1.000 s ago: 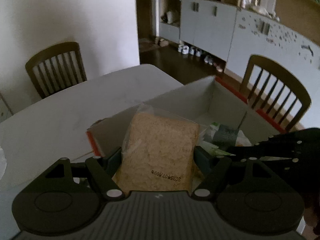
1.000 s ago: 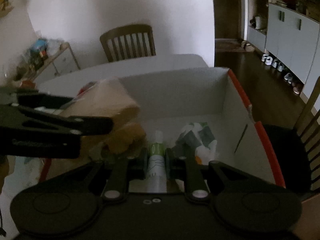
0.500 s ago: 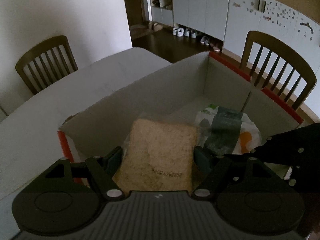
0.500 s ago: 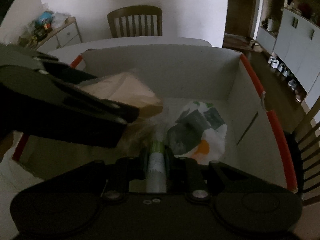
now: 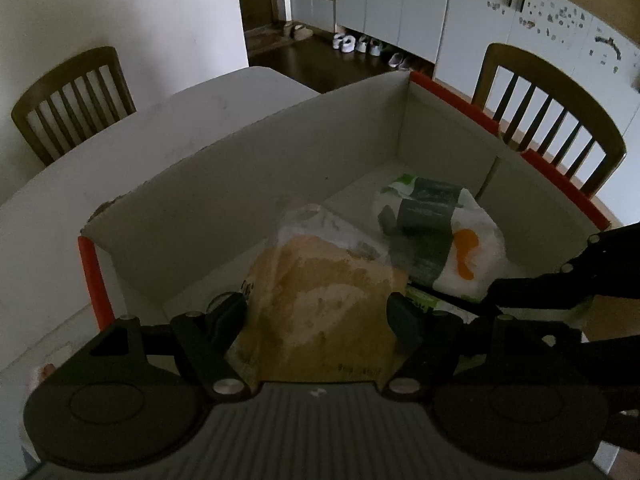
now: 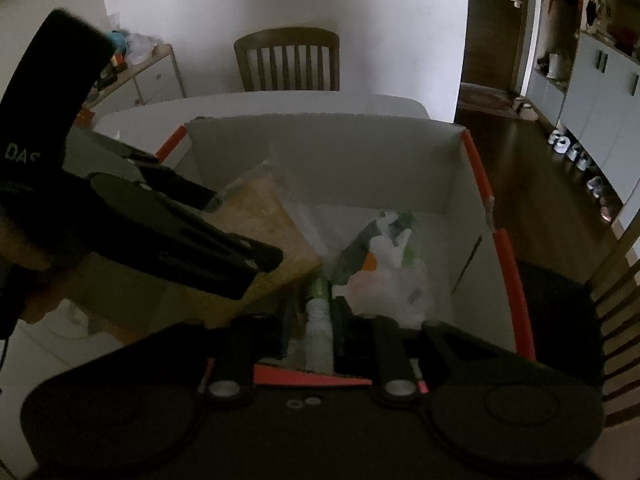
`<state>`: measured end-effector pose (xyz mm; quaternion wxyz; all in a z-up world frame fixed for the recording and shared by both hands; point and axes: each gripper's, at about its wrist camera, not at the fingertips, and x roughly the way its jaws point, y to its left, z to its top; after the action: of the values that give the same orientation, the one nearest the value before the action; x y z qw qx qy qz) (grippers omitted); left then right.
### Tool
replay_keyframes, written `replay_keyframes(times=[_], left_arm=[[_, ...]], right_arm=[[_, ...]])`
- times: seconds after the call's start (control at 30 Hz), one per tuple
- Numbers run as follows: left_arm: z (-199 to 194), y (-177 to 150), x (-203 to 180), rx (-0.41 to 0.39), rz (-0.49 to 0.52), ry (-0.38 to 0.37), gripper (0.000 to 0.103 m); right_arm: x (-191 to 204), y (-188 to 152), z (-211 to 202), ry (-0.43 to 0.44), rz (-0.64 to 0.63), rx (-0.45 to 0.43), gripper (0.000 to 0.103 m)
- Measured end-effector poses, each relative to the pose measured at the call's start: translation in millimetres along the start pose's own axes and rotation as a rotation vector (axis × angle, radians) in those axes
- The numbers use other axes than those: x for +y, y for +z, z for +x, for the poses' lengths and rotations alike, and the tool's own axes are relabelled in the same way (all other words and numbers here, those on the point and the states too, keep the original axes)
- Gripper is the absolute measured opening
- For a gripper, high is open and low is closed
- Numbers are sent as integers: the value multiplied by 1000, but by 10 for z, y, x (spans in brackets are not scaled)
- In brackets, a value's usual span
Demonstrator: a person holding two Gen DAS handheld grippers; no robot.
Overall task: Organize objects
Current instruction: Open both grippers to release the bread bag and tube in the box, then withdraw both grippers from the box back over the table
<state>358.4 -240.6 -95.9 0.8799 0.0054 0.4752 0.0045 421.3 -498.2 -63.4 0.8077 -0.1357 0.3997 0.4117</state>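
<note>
While both grippers hung over the open cardboard box (image 5: 248, 184), the left gripper (image 5: 318, 312) had its fingers spread wide and pressed against the two sides of a bagged loaf of bread (image 5: 320, 312), which filled the whole gap between them and sat tilted just above the box floor. Ahead of that gripper and a little to its right, a white plastic bag (image 5: 440, 236) printed in grey, green and orange lay on the box floor, close to the loaf's far corner. The right gripper (image 6: 318, 320) held a slim white tube with a green band (image 6: 319, 328) between its narrow-set fingers, and its jaws were opening; whether the pads were pressing the tube or had come off it, I could not tell. Just left of that gripper the loaf and the left gripper's black body crowded in, and the plastic bag lay just ahead and right. The box stood on a white worktop (image 5: 132, 148), with a wooden chair (image 6: 286, 60) beyond.
</note>
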Motion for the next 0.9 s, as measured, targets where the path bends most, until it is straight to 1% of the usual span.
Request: replay_keyframes(times=[0.2,0.37,0.47,0.53,0.7,0.77,0.8,0.9], left_arm=[[-139,-77,53,-32,-18,-25,77],[-344,-147,86,-81,-37,-50,77],[-479,-180,92,-112,-43,-65,77],[-565,-210,94,-130,-45,-73,77],[-767,-311,111,-162,-59,-103,77],[-835,-356,143,-173,-65,-115,77],[-861,-370,161,-176,-69,-120,77],[-947,-441,208,-188,-74,-127,77]], right_arm=[[-36,-1,-95,-8,31,-11,24],[-34,4,-195,-13,67,-28,27],[-18,7,-259,-21,87,-41,32],[12,16,-290,-24,94,-51,37],[128,40,-360,-31,105,-68,40],[188,37,-397,-32,108,-75,46],[223,37,-416,-32,109,-81,52],[348,40,-461,-33,110,-93,56]])
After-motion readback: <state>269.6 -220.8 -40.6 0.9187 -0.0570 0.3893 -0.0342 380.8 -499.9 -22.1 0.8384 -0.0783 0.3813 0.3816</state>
